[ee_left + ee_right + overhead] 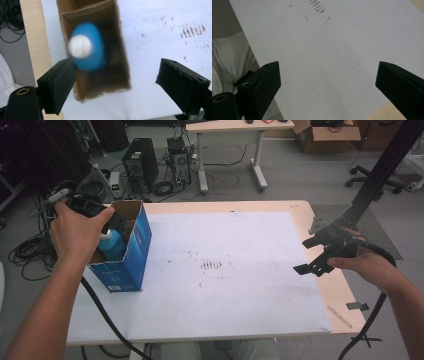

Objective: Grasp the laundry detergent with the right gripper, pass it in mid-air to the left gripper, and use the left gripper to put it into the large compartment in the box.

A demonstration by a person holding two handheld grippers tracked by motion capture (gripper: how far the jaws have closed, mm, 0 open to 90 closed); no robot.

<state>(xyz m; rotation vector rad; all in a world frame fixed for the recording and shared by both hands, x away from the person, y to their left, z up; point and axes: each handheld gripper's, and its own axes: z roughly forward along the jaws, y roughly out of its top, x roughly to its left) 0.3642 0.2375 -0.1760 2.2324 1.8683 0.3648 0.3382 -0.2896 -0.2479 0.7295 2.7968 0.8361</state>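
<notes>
Hovering above the open blue box [126, 251] at about nine o'clock on the table [300, 210], my left gripper [102, 217] had its jaws spread wide, nothing between them; in the left gripper view the black pads [58, 85] stood apart with the bottle [87, 47] below and loose. I judged the step in hand to be the release and lift-off after lowering the bottle into the box. To do it well, I needed to rise straight up, keeping both pads off the cardboard walls so the light box didn't tip or drag, and to watch that the near pad, which sat close by the bottle's shoulder, didn't catch it.

The bottle was bright blue with a rounded shoulder and a white cap [80, 46], standing upright inside the box, toward its left wall as my camera saw it. The box was blue outside, raw brown cardboard inside, its top flaps open.

Over at three o'clock, my right gripper [310, 265] hung above the white sheet [240, 285], jaws wide apart and empty, well away from the box.
</notes>
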